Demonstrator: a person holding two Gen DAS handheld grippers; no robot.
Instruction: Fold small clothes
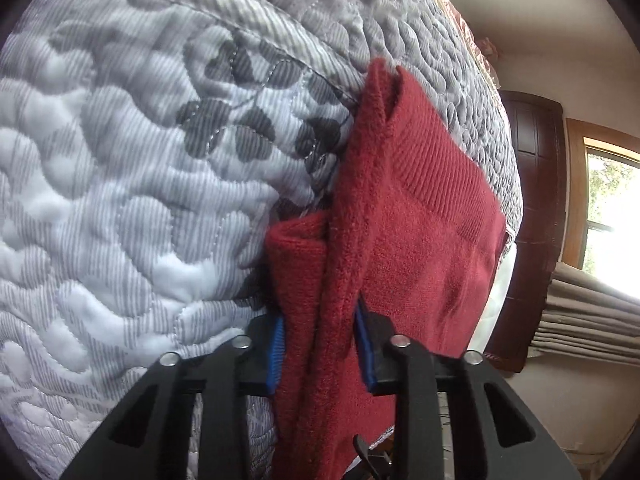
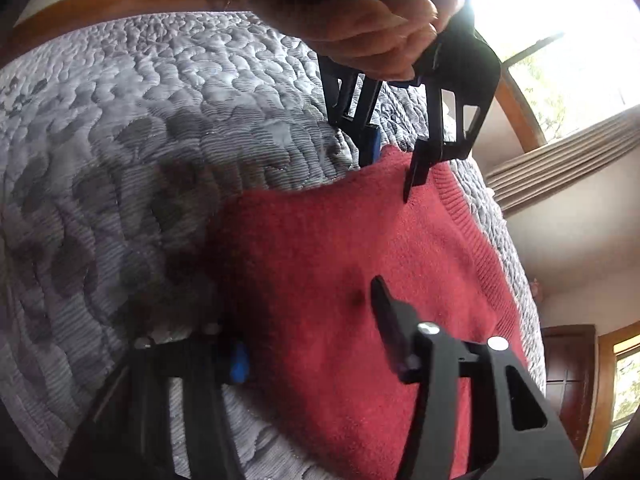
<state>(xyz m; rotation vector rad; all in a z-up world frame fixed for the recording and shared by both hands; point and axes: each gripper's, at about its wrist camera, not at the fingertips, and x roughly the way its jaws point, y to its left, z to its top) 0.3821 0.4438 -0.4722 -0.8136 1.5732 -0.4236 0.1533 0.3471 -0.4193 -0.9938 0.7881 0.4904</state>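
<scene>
Your left claw (image 1: 320,344) pinches the red garment (image 1: 400,220); the right claw (image 2: 316,344) gapes—tugging could unfold it across the quilt (image 1: 120,160).

The left tool (image 1: 322,350) is closed, its blue-padded fingers (image 1: 277,354) pinching a bunched fold of red knit between them. In the right wrist view the same tool (image 2: 394,164) points downward at the far edge of the cloth, gripped from above by a hand (image 2: 380,36) with curled fingers. The right tool (image 2: 316,344) has its jaws spread wide, one blue pad (image 2: 239,362) at the cloth's edge; whether they touch it is hard to tell through the blur.
</scene>
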